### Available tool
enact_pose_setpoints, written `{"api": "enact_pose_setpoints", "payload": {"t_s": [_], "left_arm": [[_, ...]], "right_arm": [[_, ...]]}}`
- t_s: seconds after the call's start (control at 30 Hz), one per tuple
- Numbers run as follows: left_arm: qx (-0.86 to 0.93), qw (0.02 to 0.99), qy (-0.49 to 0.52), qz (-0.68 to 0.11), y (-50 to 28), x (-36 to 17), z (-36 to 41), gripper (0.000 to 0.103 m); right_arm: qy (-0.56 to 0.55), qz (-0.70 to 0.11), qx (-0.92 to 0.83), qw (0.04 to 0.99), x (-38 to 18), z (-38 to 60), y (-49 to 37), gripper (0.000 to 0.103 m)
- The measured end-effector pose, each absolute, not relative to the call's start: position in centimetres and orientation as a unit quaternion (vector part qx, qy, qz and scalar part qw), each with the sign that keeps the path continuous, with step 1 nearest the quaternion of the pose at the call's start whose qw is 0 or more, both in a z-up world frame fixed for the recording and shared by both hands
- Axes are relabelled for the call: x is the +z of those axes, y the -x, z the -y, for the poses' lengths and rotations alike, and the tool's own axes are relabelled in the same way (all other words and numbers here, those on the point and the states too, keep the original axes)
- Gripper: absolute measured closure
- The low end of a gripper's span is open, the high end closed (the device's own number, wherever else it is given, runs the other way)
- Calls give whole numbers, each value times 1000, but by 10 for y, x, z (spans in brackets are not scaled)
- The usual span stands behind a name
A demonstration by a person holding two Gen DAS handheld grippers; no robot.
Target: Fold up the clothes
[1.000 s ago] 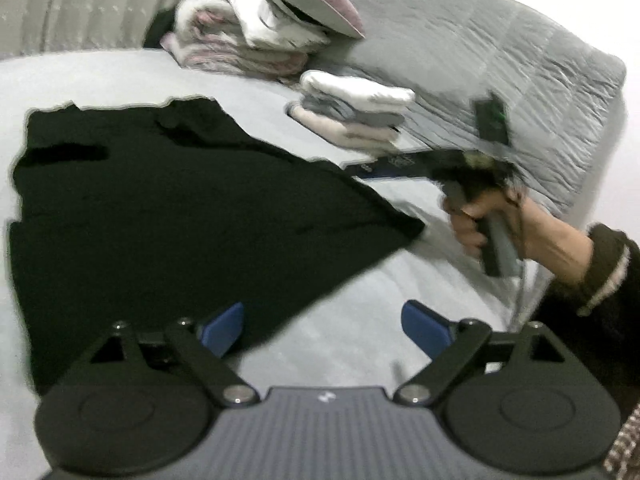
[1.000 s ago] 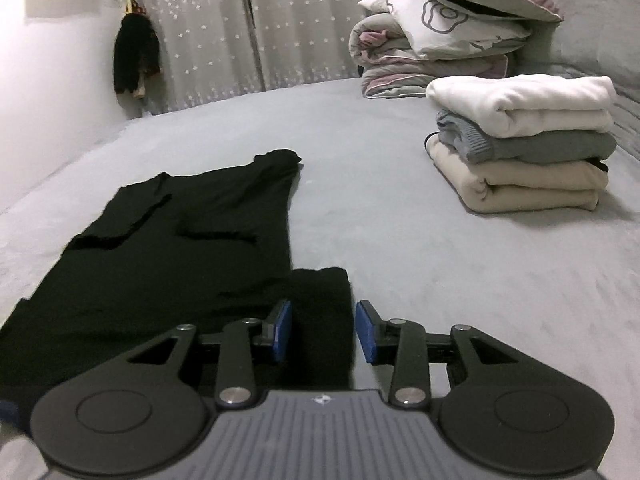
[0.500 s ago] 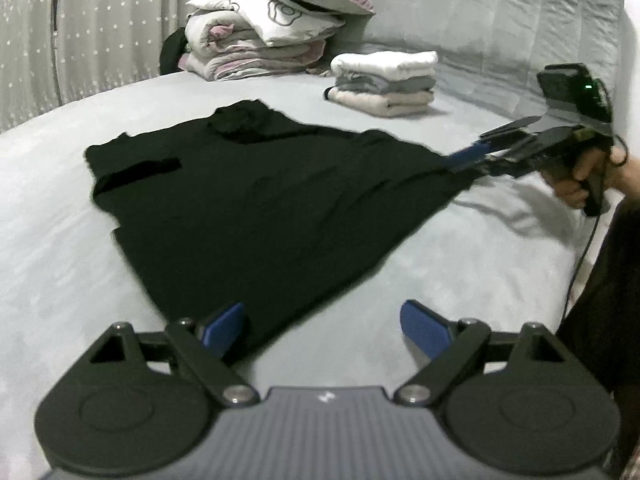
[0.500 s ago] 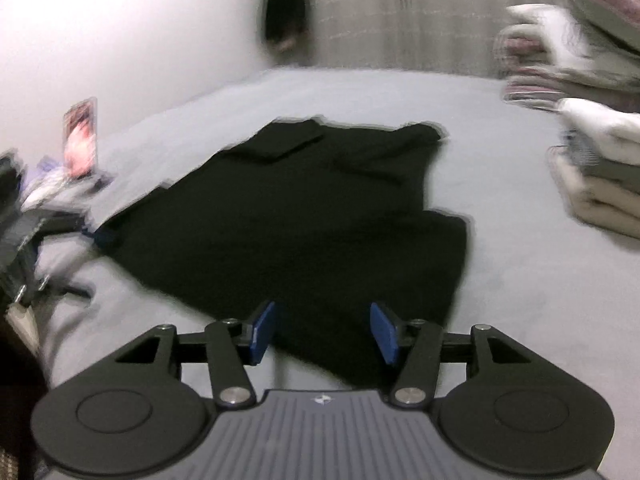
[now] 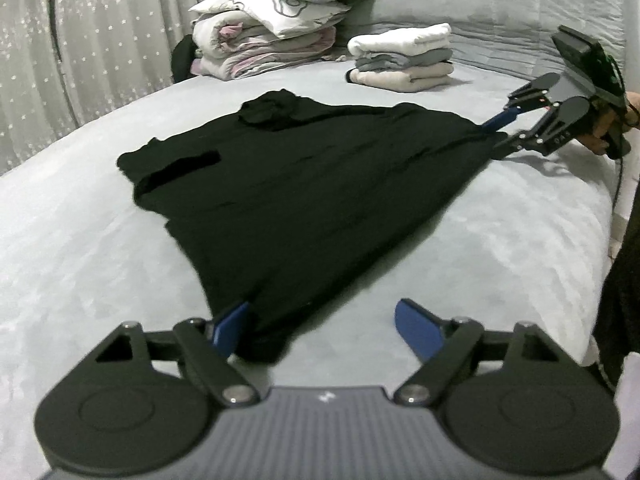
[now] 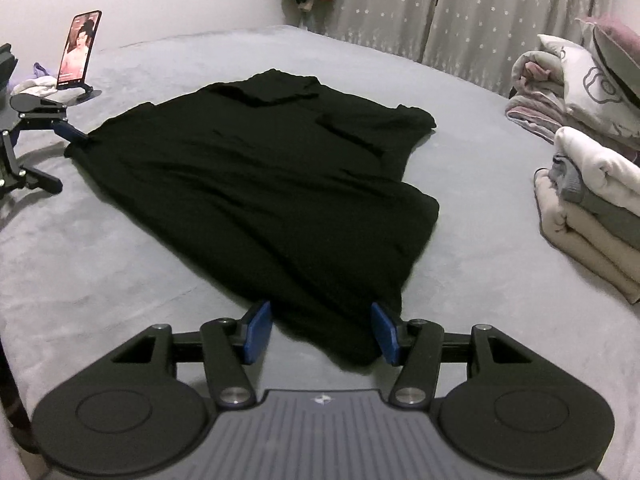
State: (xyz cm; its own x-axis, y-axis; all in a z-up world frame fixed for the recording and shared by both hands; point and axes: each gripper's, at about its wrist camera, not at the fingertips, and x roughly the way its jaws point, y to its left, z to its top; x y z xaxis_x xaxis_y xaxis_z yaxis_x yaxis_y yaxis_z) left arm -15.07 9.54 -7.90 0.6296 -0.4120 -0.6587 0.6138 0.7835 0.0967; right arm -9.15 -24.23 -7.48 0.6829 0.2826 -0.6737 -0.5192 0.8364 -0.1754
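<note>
Black garment [image 5: 304, 184] spread flat on the grey bed [image 5: 80, 248], hem toward both tools. Left tool [image 5: 322, 326] wide open, gripping nothing, one hem corner lying between its fingers beside the left pad. Right tool [image 6: 320, 332] parted about halfway, straddling the opposite hem corner, not clamped on it. Only from the left wrist: hand [image 5: 608, 128] holding the right tool, quilted headboard [image 5: 500, 4]. Only from the right wrist: phone [image 6: 78, 50] propped on a stand. Folded stack [image 5: 402, 58], bedding pile [image 5: 276, 28], starred curtain [image 6: 460, 12] behind.
</note>
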Motion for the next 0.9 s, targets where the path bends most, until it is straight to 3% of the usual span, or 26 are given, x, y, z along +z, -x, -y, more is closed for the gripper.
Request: {"api": "enact_pose_setpoints", "payload": {"t_s": [0.2,0.27,0.43,0.57,0.9], "left_arm": [[-272,897,-148,-317,145,-79,-103,28],[-262,901,-144,-316,144,-79,-104,40],[-234,911,-119,-317,141,-77,-113,65],[-215,921,-84,-314,137,-73,-120,88],[-202,939,37,-275,128,-30,-138,92]], "right_arm": [[198,-313,195,908,-78,239,89,56],[202,-307,186,911,-79,239,87,60],[214,-298,171,914,-81,236,86,89],[208,-288,160,921,-76,237,85,95],[142,-253,149,945,-31,237,77,96]]}}
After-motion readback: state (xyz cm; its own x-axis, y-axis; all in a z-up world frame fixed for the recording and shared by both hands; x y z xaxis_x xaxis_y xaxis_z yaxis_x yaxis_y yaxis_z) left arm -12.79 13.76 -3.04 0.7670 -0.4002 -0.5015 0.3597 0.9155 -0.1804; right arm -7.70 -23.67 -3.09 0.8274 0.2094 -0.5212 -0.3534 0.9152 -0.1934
